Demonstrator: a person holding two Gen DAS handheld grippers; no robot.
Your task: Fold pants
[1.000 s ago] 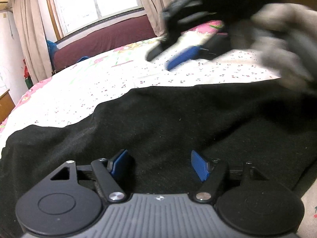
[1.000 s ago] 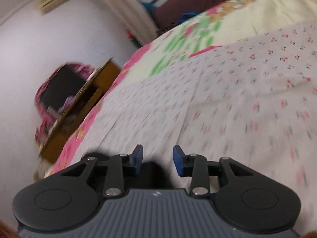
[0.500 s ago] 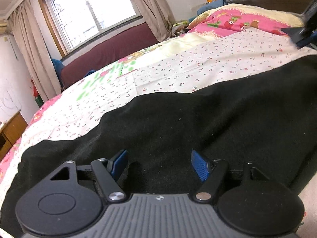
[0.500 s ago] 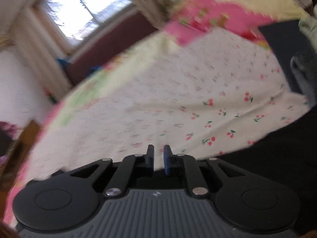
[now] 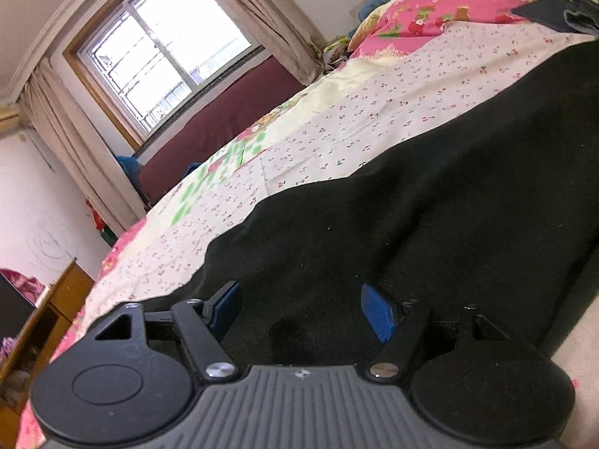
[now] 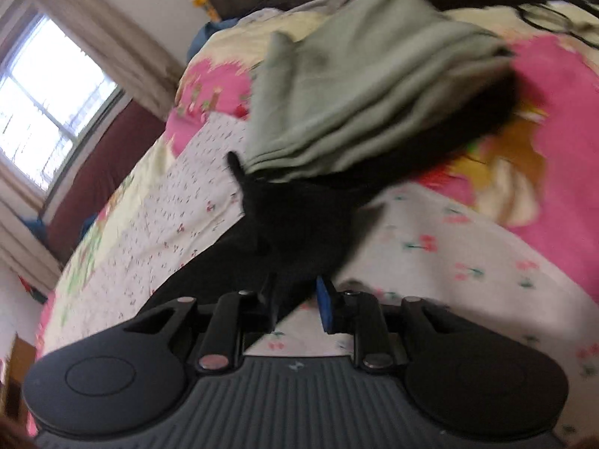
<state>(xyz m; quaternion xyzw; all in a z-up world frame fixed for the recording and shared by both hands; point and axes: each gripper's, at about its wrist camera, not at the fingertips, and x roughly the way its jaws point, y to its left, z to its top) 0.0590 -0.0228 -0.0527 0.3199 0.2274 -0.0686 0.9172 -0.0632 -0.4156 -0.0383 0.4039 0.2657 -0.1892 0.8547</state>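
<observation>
Black pants (image 5: 411, 205) lie spread flat across the cherry-print bed sheet (image 5: 337, 131). My left gripper (image 5: 303, 310) hovers low over their near part, open, with its blue pads (image 5: 378, 318) wide apart and only flat cloth beneath them. In the blurred right wrist view one narrow end of the pants (image 6: 299, 217) runs down to my right gripper (image 6: 297, 299). Its jaws stand close together and are opening; the black cloth reaches into the gap at the left finger, and bare sheet (image 6: 449, 254) shows below it. I see no pinch on the cloth.
A stack of folded green clothes (image 6: 355, 86) lies on the pink pillow area just beyond the pants' end. More dark folded clothing (image 5: 543, 11) sits at the bed's head. A window (image 5: 164, 48) and a wooden cabinet (image 5: 56, 310) stand to the left.
The right gripper swept right across the bed, out of the left wrist view, to the pants' end by the green stack, and its jaws narrowed. The left wrist view has rolled and shifted a little.
</observation>
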